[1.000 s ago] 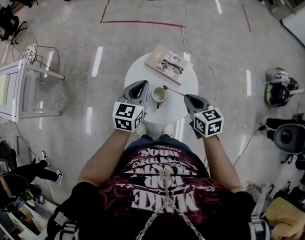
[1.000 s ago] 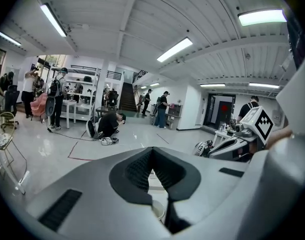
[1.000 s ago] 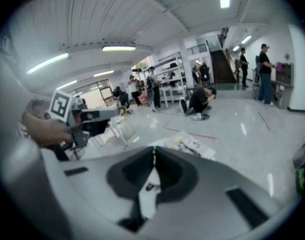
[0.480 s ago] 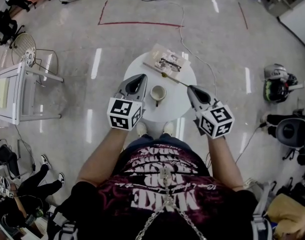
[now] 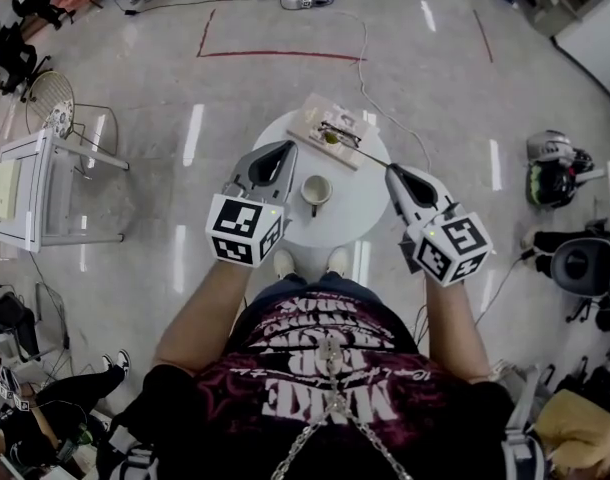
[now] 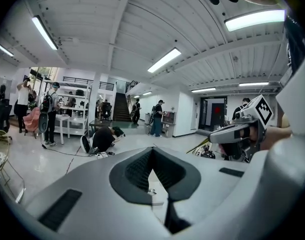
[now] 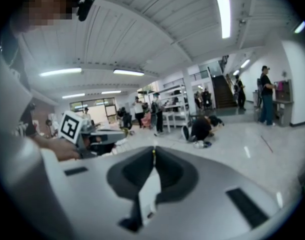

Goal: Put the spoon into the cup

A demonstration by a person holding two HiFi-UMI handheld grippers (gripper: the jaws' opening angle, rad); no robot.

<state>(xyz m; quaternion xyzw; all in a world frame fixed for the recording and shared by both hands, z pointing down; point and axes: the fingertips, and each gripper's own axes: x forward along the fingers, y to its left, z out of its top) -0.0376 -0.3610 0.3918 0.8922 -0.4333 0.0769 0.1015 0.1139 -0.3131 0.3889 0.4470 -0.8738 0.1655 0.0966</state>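
White round table [image 5: 363, 203] bears the work; places below are reckoned from the cup [image 5: 316, 190], which stands upright near the table's middle, mouth open and nothing in it.

Beyond the cup, at the table's far edge, lies a pale flat board [image 5: 307, 120] with a pair of spectacles [image 5: 345, 131] on it.

Left gripper [image 5: 288, 148]: just left of the cup and apart from it. Its jaws are pressed together with nothing between them. Judged idle, and kept to that side so the cup's mouth is unobstructed.

Right gripper [image 5: 390, 168]: right of the cup and slightly beyond it. Its jaws are pinched on the very end of the spoon's handle, a hold that leaves the whole length free to enter the cup bowl first.

Spoon [image 5: 360, 151]: a thin, straight handle ending in a small yellowish bowl. It slants from the right gripper's jaws out to a point beyond the cup, and the bowl appears to hang over the board's near edge, though height cannot be settled from above. It is not over the cup's mouth, so insertion is not yet done.
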